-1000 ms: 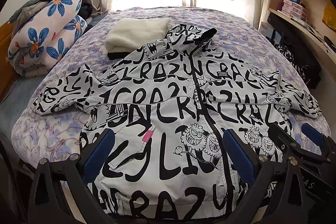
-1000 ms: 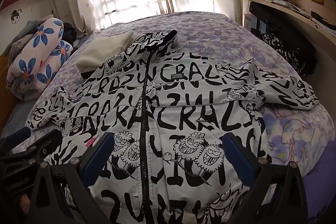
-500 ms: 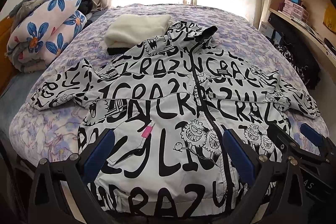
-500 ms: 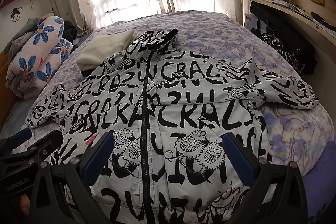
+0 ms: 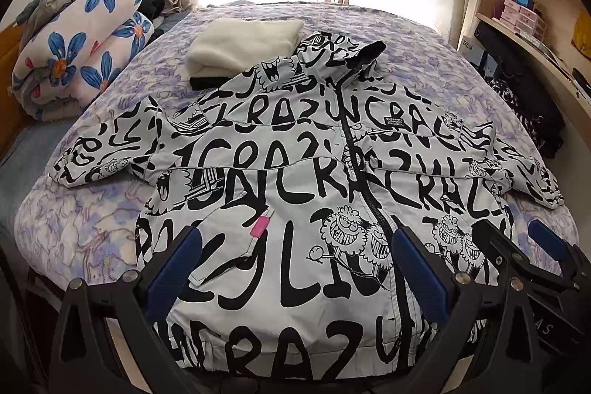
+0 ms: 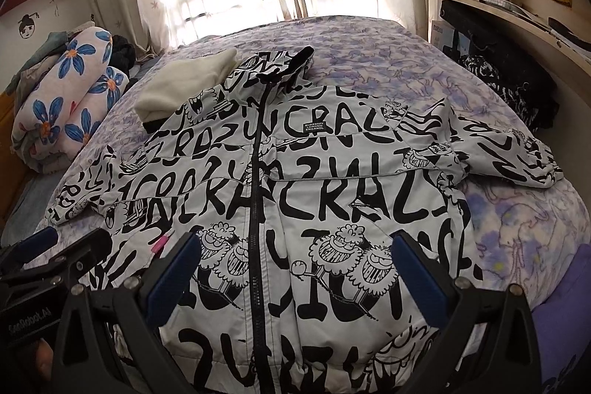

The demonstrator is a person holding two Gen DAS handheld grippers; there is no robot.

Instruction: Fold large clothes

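The black-and-white lettered jacket (image 5: 295, 194) lies zipped and spread flat on the bed (image 5: 436, 69), hem at the near edge, sleeves out toward both sides. The left gripper (image 5: 295, 268) and right gripper (image 6: 295, 268) hover over the hem, both released and grasping nothing.

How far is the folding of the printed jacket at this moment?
Done: the jacket lies flat on the bed, zipped, sleeves spread. In hand: nothing; the left tool and right tool are open near its hem, gripping nothing. Left: every fold, sleeves and body. A cream garment already lies folded by the collar.
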